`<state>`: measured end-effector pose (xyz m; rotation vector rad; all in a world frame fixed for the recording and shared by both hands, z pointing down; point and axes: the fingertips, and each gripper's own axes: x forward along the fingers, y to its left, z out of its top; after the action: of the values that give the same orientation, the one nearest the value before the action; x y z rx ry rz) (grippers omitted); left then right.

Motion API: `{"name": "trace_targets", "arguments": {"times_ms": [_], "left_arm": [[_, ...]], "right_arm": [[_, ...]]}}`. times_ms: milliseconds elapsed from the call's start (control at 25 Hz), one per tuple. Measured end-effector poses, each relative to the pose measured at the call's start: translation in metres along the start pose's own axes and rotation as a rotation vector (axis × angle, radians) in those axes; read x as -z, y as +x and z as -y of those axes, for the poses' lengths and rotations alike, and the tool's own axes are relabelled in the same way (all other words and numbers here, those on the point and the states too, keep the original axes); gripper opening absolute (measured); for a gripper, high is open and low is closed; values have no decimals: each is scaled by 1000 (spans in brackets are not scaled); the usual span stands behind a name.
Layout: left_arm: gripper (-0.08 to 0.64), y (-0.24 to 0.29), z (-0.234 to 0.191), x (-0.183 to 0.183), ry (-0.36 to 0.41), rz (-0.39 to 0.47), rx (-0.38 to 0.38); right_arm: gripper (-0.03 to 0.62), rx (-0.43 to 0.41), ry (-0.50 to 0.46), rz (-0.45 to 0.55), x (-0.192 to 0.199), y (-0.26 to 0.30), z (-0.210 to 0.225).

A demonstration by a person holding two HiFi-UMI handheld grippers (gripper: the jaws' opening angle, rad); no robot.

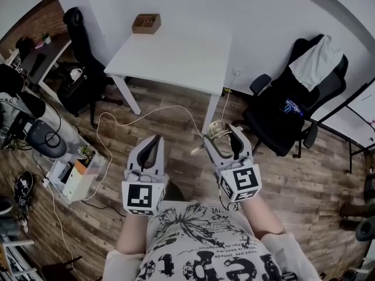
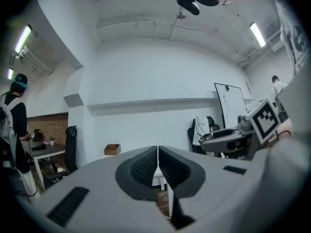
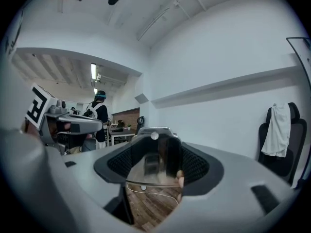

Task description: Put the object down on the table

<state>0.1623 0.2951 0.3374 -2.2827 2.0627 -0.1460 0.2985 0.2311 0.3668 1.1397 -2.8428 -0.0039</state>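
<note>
A small clear, glass-like object (image 1: 218, 127) with a pale top sits between the jaws of my right gripper (image 1: 220, 132), held in the air above the wooden floor. In the right gripper view the object (image 3: 156, 160) fills the gap between the ribbed pads (image 3: 200, 165), which press on it. My left gripper (image 1: 156, 139) hangs beside it, shut and empty; in the left gripper view (image 2: 158, 161) its pads meet. The white table (image 1: 176, 57) stands some way ahead of both grippers, apart from them.
A wooden box (image 1: 146, 23) sits at the table's far left corner. A black office chair (image 1: 287, 110) with a white garment (image 1: 316, 60) stands to the right, another black chair (image 1: 79, 37) to the left. A white cable (image 1: 146, 113) lies on the floor. Clutter and bins (image 1: 76, 171) are at the left.
</note>
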Motion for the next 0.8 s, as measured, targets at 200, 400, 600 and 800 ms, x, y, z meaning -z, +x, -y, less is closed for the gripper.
{"name": "trace_targets", "arguments": {"times_ms": [200,400,600,800], "left_arm": [[12,20,-29,8,6,-10,13],[12,58,-81,20,22,20,31],[12,102,-151,20,5,19,65],[12,154,-228,23,3,3,118]], "right_arm": [[279,12,7,-8,2,36,-1],[281,40,14,-17,2,94,-2],[281,88,39,-29,-3,171,-7],[281,156,68,-39,-10,255,-11]]}}
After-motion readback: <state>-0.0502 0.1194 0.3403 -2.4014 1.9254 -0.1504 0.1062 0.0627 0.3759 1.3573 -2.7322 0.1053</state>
